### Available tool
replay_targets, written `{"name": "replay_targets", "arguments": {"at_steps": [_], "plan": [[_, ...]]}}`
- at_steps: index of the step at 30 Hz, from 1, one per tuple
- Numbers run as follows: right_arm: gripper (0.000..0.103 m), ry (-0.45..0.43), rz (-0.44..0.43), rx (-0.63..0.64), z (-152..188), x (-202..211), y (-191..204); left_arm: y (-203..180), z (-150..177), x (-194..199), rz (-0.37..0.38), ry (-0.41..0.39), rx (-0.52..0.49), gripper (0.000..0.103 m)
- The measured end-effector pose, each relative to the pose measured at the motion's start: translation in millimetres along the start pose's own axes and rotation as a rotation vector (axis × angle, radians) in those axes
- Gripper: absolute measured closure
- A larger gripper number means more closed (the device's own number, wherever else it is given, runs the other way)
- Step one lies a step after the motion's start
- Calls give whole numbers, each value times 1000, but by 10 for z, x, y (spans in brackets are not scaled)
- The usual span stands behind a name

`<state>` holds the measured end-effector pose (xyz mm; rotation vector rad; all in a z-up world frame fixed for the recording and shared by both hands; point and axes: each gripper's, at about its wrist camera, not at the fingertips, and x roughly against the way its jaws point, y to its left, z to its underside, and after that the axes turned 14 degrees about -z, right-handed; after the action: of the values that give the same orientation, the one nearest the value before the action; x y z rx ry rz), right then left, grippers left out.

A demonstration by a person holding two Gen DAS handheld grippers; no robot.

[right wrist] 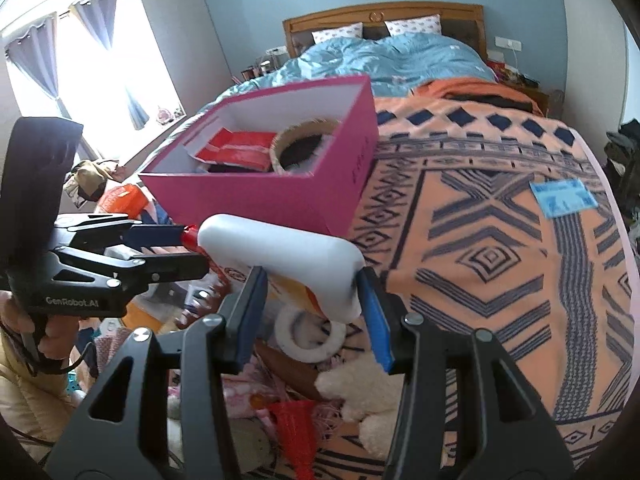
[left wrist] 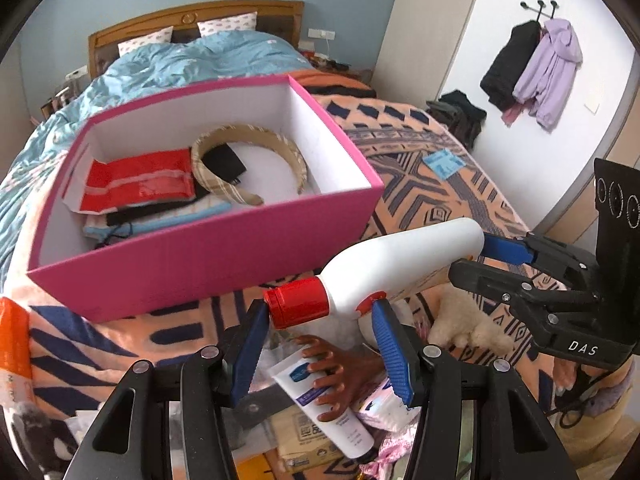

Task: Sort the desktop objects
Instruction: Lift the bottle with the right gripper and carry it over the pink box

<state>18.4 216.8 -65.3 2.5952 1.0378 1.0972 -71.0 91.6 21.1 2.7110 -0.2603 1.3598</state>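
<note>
A white bottle (left wrist: 404,260) with a red cap (left wrist: 298,307) hangs in the air between both grippers, just in front of the pink box (left wrist: 208,264). My left gripper (left wrist: 320,312) is shut on the bottle's cap and neck. My right gripper (right wrist: 312,280) is shut on the bottle's base end (right wrist: 280,252). The pink box (right wrist: 256,200) sits on the patterned blanket and holds a red pouch (left wrist: 136,184), a plaid headband (left wrist: 248,160) and folded cloths.
Below the grippers lies a heap: a white tube (left wrist: 320,408), a brown comb (left wrist: 332,376), a cream plush toy (right wrist: 360,392), a white tape roll (right wrist: 310,332), a red item (right wrist: 294,428). A blue packet (right wrist: 562,198) lies on the orange blanket (right wrist: 500,240).
</note>
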Motion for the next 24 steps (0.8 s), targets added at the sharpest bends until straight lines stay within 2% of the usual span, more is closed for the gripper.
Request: {"name": "replay_targets", "arguments": {"at_steps": [16, 24], "plan": [[53, -41, -48, 109, -504, -75, 313, 428, -245, 265, -25, -86, 63, 49], [53, -39, -58, 122, -720, -187, 331, 557, -405, 194, -27, -72, 75, 49]]}}
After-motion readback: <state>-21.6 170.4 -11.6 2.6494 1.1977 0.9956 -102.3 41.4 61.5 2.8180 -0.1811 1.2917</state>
